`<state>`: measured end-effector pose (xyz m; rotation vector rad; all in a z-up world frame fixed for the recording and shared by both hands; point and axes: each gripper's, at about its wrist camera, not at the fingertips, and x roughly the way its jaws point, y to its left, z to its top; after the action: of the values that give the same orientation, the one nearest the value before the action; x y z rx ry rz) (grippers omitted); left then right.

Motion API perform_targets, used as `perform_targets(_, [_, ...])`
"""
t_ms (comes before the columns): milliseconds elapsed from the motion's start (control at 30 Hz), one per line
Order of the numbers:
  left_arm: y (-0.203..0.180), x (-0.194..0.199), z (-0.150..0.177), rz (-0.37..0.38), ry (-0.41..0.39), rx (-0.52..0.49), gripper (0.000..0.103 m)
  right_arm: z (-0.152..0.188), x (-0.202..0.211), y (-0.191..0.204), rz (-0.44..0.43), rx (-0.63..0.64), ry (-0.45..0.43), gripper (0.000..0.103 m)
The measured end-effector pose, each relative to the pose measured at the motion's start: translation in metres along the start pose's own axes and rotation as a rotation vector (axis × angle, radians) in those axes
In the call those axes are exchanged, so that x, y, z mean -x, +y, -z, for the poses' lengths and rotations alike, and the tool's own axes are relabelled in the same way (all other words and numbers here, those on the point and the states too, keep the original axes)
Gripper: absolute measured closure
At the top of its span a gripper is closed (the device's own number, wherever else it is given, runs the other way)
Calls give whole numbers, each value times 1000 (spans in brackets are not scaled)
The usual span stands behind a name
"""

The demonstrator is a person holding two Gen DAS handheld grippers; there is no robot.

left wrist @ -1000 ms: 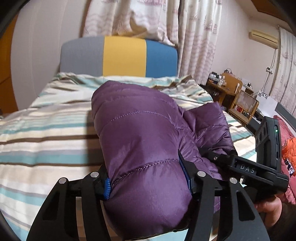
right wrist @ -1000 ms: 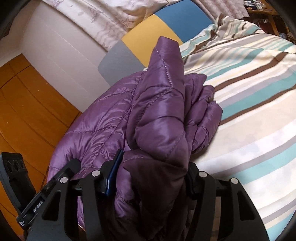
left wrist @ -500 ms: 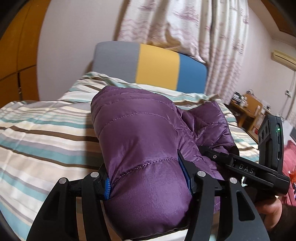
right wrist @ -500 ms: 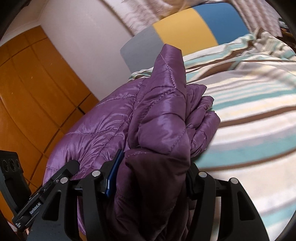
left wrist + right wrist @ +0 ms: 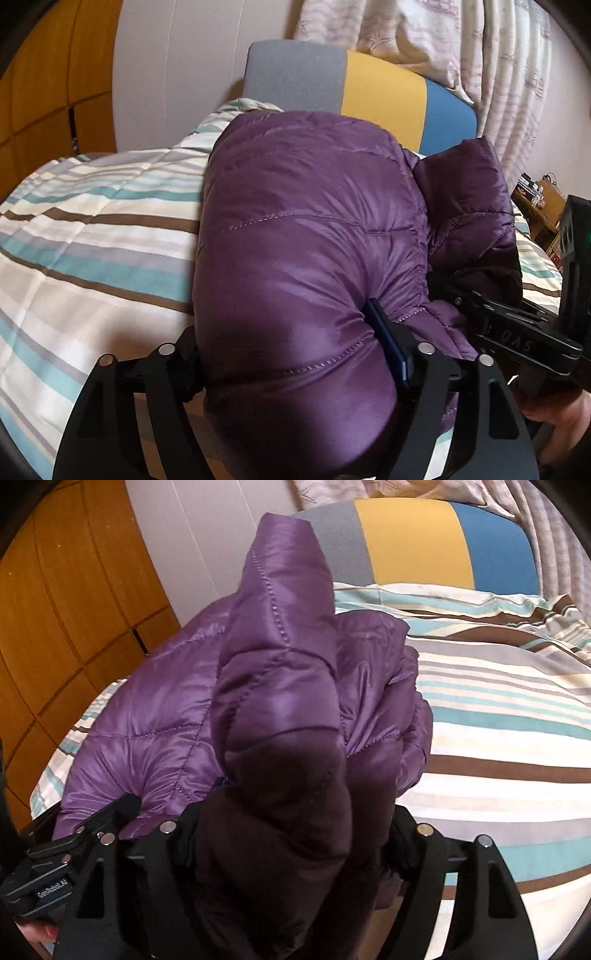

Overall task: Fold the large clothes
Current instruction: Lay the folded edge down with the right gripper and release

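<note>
A purple quilted puffer jacket (image 5: 303, 236) lies bunched over the striped bed cover (image 5: 92, 236). My left gripper (image 5: 295, 354) is shut on a thick fold of it at the near edge. My right gripper (image 5: 291, 834) is shut on another thick fold of the jacket (image 5: 280, 686), which stands up between its fingers. The right gripper also shows at the right of the left wrist view (image 5: 517, 332), and the left gripper at the lower left of the right wrist view (image 5: 70, 867). The two grippers are close side by side.
A headboard (image 5: 380, 88) in grey, yellow and blue stands at the far end of the bed. Wooden wardrobe doors (image 5: 55, 627) are on the left. Curtains (image 5: 480, 55) hang behind the headboard, and a wooden desk (image 5: 539, 210) stands at the right.
Both grippers have swung left with the jacket, so the wardrobe and left side of the bed now show. The jacket stays held in both.
</note>
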<state>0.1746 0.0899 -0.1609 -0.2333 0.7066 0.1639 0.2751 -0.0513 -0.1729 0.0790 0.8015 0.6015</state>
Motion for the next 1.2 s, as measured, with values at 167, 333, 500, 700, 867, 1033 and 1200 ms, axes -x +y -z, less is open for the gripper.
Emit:
perform_targets(167, [-3, 13, 2, -44, -30, 4, 13, 7, 14, 6, 16, -8, -41, 25])
perform_targets(333, [4, 42, 6, -46, -99, 56, 8, 22, 61, -7, 36, -80, -174, 13])
perform_targets(500, [5, 44, -6, -104, -123, 51, 6, 16, 77, -18, 142, -151, -205, 13])
perform_targets(700, [-2, 10, -13, -153, -44, -13, 3, 5, 34, -32, 292, -50, -86, 13])
perform_targets(867, [4, -5, -5, -116, 2, 15, 3, 19, 10, -39, 360, 10, -28, 12])
perform_targets(1033, [6, -6, -3, -99, 1, 30, 3, 22, 3, -39, 375, 21, -31, 10])
perform_targets(1200, [-2, 5, -3, -138, -35, 2, 3, 21, 13, -34, 383, 22, -61, 8])
